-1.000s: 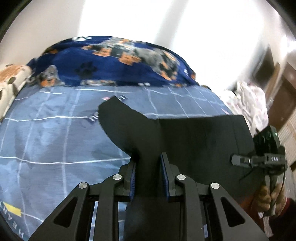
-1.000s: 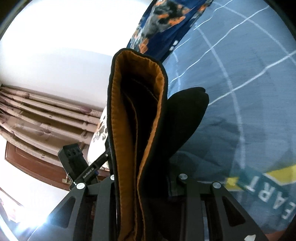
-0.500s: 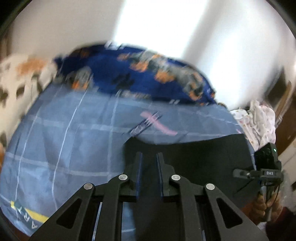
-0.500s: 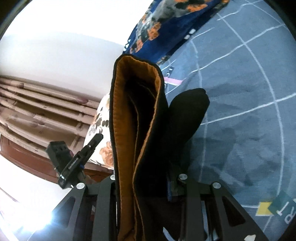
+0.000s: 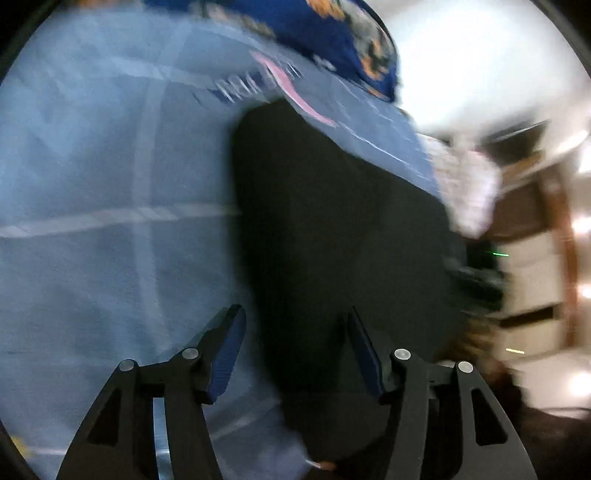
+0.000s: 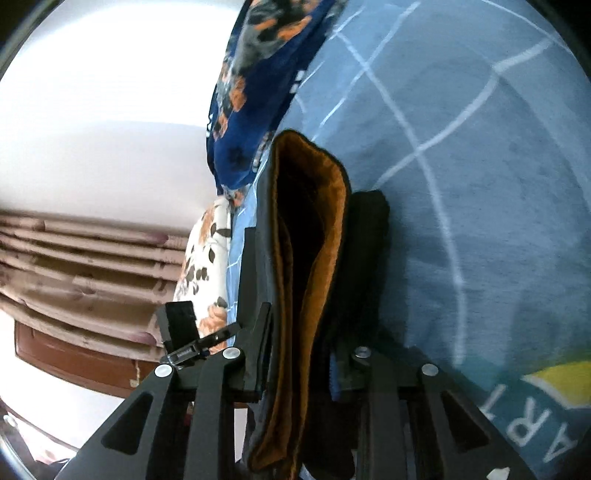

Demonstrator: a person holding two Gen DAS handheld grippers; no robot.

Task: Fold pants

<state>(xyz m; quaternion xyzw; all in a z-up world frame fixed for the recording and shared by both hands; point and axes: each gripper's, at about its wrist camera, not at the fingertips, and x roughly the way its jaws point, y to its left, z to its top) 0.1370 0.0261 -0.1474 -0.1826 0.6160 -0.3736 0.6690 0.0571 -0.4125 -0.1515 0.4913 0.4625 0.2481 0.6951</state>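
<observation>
The black pants [image 5: 332,221] lie spread on the blue checked bedsheet [image 5: 92,166]; this view is blurred. My left gripper [image 5: 295,350] hovers over their near edge. Its jaws are opening, and the black cloth passes between the blue pads [image 5: 229,350] without touching them. In the right wrist view my right gripper [image 6: 303,332] is shut on the pants' folded waistband [image 6: 314,229], whose orange lining stands upright. Its jaws are still closing on that thick bundle. The right gripper shows as a dark blur [image 5: 476,280] at the pants' far side.
A dark blue printed blanket [image 5: 332,33] is bunched at the head of the bed, next to a floral pillow [image 6: 207,258]. A pile of white cloth [image 5: 465,184] and wooden furniture [image 5: 535,258] stand past the bed's right edge. Pleated curtains [image 6: 74,258] hang behind.
My left gripper has let go of the pants and opened, dropping toward the bed and tipping downward. The right gripper has sunk a little with the waistband still in it.
</observation>
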